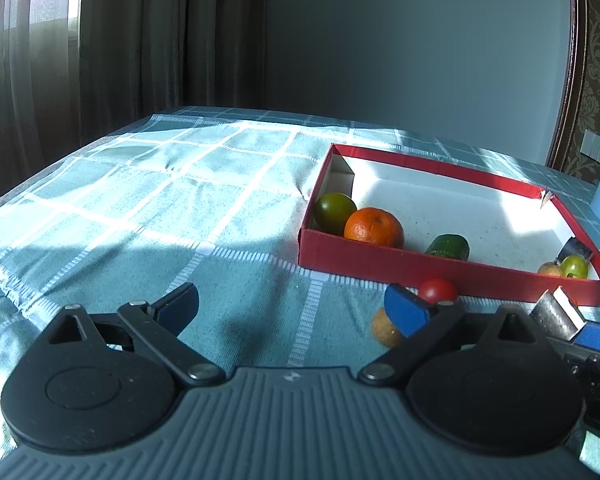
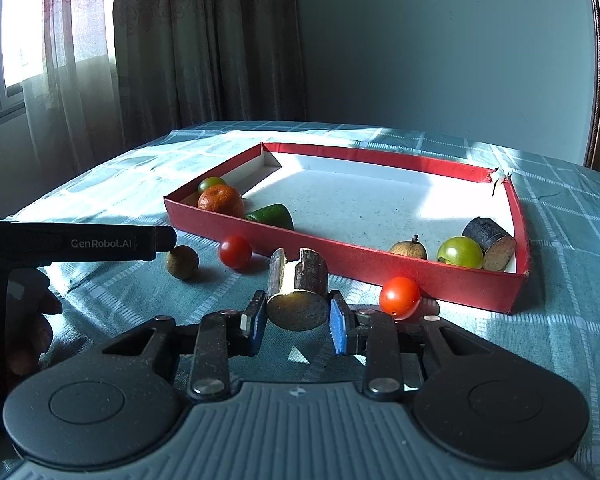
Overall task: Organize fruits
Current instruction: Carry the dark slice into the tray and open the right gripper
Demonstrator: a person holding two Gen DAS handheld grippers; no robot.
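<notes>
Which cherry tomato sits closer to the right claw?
The tomato by the box's near wall, just right of the right claw. The other tomato lies farther left, beside the brown fruit.

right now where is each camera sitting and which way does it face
Left wrist: on the left gripper, low over the tablecloth, facing the red box; its open fingers show.
Right wrist: on the right gripper, facing the same box; its fingers, shut on a sugarcane piece, show.
Shared: the box, orange, left cherry tomato and brown longan.
</notes>
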